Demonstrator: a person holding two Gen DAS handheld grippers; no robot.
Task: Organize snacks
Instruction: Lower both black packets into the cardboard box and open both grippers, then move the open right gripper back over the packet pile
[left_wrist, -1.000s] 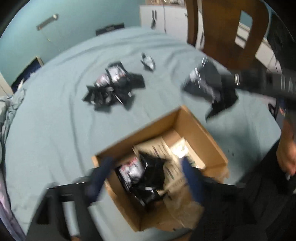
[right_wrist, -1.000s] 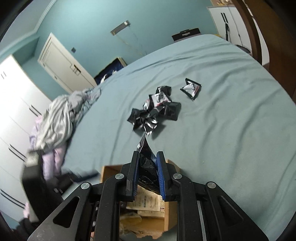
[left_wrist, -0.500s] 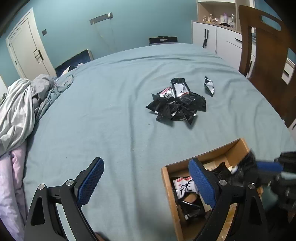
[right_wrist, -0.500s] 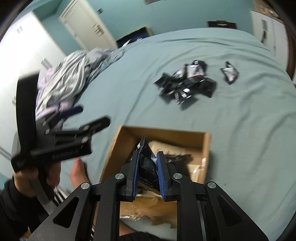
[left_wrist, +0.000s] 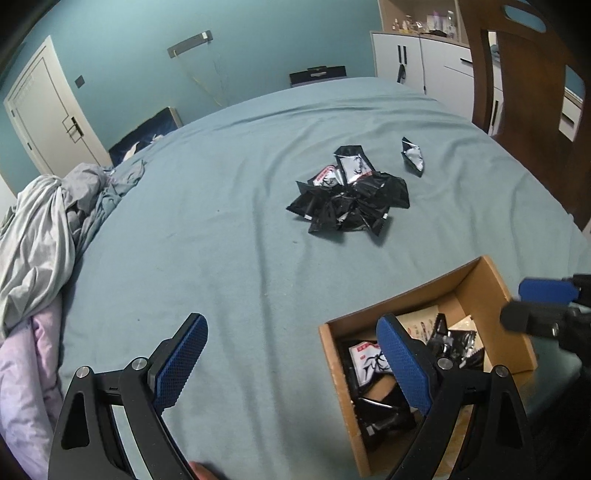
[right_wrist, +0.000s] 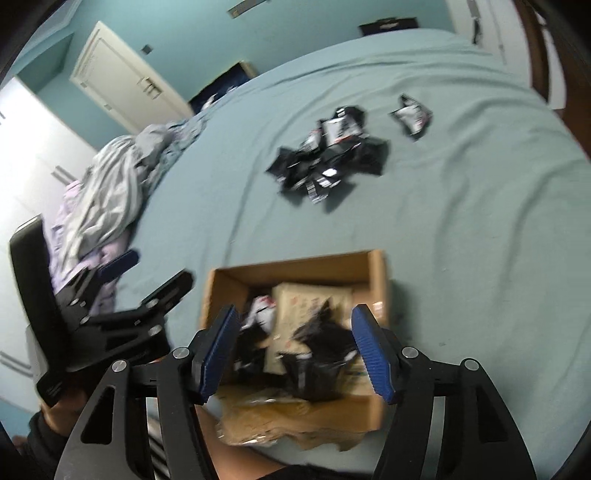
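Released since half a second ago, the black snack packet (right_wrist: 317, 354) seems, through blur, to lie in the cardboard box (right_wrist: 295, 264); right gripper (right_wrist: 295, 347) and left gripper (left_wrist: 291, 354) gape empty. Next, pinch one edge packet from the pile (left_wrist: 351, 201).

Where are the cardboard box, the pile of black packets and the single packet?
cardboard box (left_wrist: 476, 275): left wrist view, far wall.
pile of black packets (left_wrist: 351, 206): left wrist view, middle.
single packet (left_wrist: 413, 157): left wrist view, face.

Teal bed (left_wrist: 229, 229), snack pile (left_wrist: 351, 201) (black), box (left_wrist: 476, 273)

Motion blur smears the packets (right_wrist: 317, 354) inside the box (right_wrist: 295, 266).
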